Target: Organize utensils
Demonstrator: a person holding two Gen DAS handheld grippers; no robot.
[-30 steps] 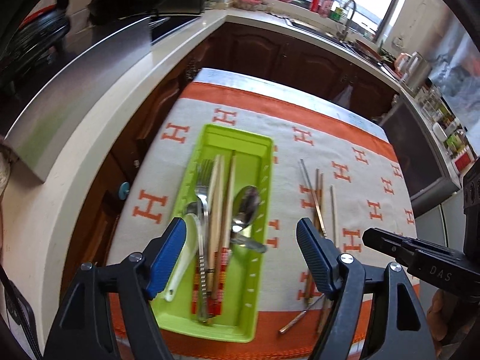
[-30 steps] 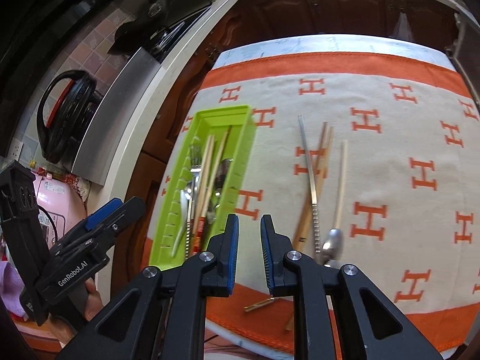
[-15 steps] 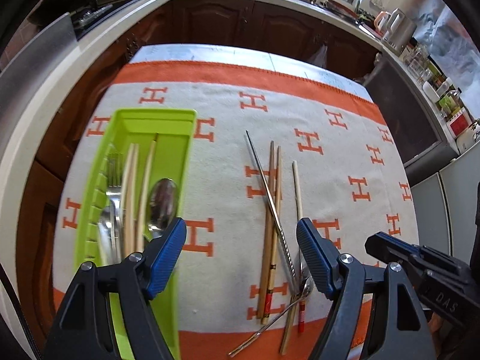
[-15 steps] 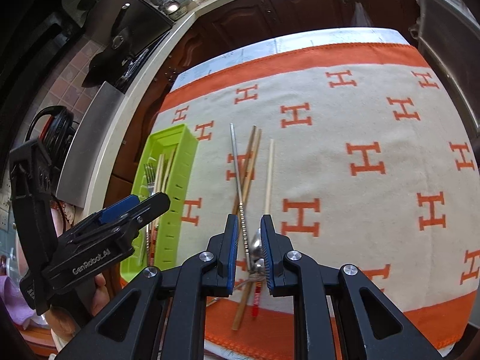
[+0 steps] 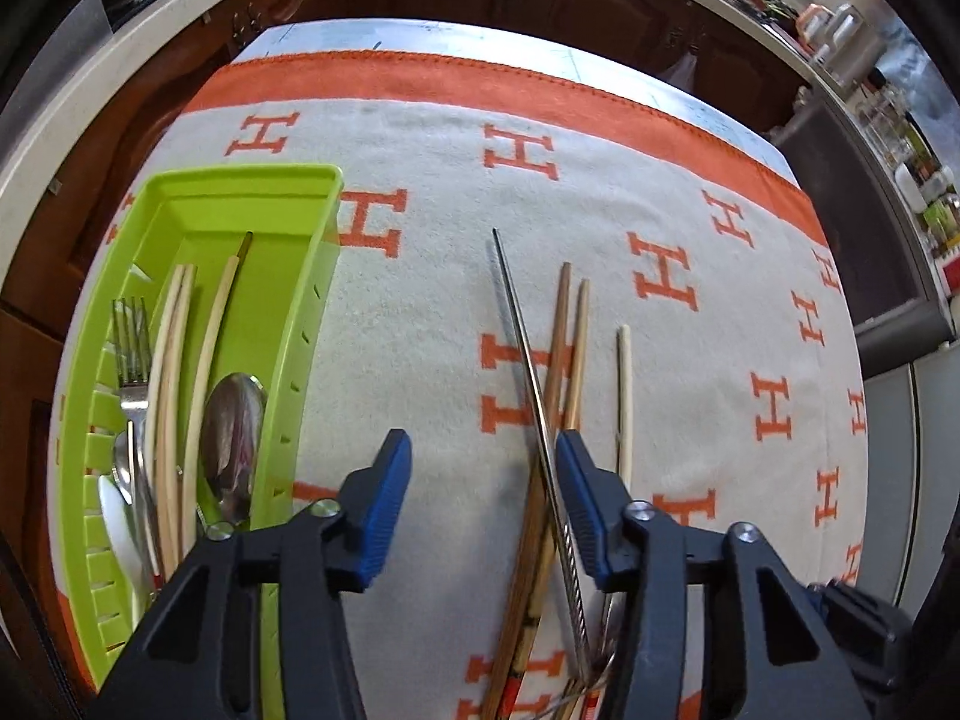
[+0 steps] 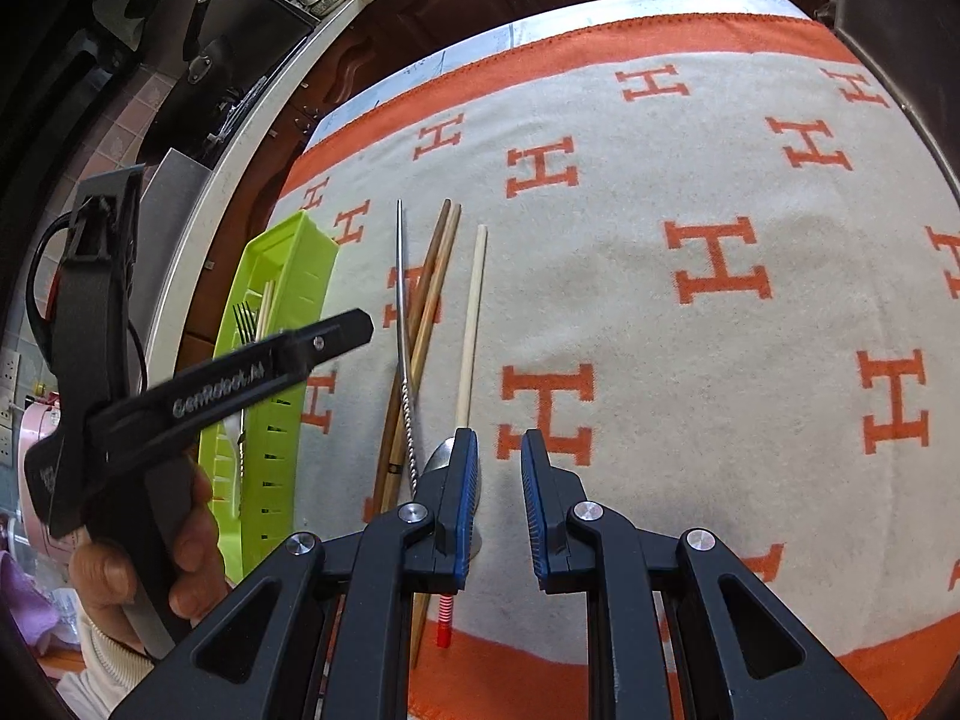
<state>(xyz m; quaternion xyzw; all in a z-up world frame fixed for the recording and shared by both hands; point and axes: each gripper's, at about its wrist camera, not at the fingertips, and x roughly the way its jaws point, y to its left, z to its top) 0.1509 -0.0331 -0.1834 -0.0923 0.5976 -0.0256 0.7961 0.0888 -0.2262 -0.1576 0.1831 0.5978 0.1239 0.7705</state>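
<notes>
Left gripper [image 5: 483, 501] closing over loose chopsticks [image 5: 555, 420]

Right gripper [image 6: 499, 468] narrowly parted over cloth [image 6: 690, 330] — chopsticks [image 6: 429, 300], green tray [image 6: 282, 312]

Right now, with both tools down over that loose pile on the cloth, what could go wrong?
1. The left tool is partly closed with the metal chopstick and brown chopsticks crossing between its fingers; it may grab several or scissor them apart.
2. The right tool hangs beside the spoon, which lies tangled with the pale chopstick; lifting one may drag others.
3. The two tools are close and could collide.
</notes>
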